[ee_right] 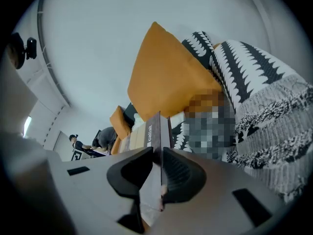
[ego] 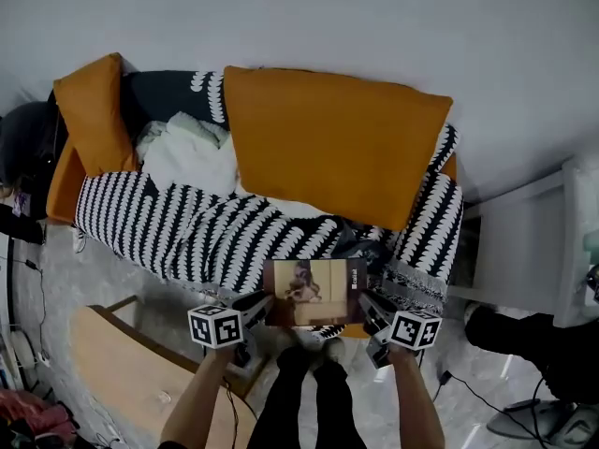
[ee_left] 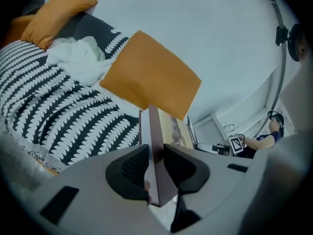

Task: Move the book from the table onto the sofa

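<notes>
Tan-covered book (ego: pixel 314 293) is face up between the tongs: left gripper (ego: pixel 255 309) is clamped on its left edge and right gripper (ego: pixel 372 314) on its right edge, jaws narrow on the cover. Directly ahead of both is the sofa (ego: pixel 187 227), book at its front edge; orange cushion (ego: pixel 328 143) is further ahead and white cloth (ego: pixel 192 152) ahead-left. Wooden table (ego: pixel 103 349) sits behind-left of the left gripper.
</notes>
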### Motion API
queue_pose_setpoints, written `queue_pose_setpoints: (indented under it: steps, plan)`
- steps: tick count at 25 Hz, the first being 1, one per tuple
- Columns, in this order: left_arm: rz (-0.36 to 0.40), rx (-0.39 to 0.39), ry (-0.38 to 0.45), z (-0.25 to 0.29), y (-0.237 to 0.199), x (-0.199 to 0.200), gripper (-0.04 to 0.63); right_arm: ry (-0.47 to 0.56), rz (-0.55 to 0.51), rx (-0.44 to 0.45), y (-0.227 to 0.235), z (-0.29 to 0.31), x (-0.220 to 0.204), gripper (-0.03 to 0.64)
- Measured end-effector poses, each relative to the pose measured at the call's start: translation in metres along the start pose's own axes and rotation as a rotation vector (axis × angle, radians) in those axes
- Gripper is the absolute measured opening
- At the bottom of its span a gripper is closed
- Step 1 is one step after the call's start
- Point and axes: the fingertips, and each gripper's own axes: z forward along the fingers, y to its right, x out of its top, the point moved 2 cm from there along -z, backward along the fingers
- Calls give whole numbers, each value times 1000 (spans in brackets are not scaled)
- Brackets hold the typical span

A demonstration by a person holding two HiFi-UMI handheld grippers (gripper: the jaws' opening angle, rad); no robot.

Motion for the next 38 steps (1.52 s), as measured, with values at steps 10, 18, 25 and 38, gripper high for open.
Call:
queue_pose_setpoints:
  steps: [10,18,25,38]
  plan:
    - [-16,8,-4,44,-47,7,104,-9,17,-31,43,51,3,81]
    - [19,114,5,48,-75,10,104,25,54,-115,65,54,4,81]
    - [38,119,-3,44,-73,3,104,20,48,-110,61,50,-2,81]
    - [174,53,62,-11,51,15,29,58,-62,17,-45,-3,9,28]
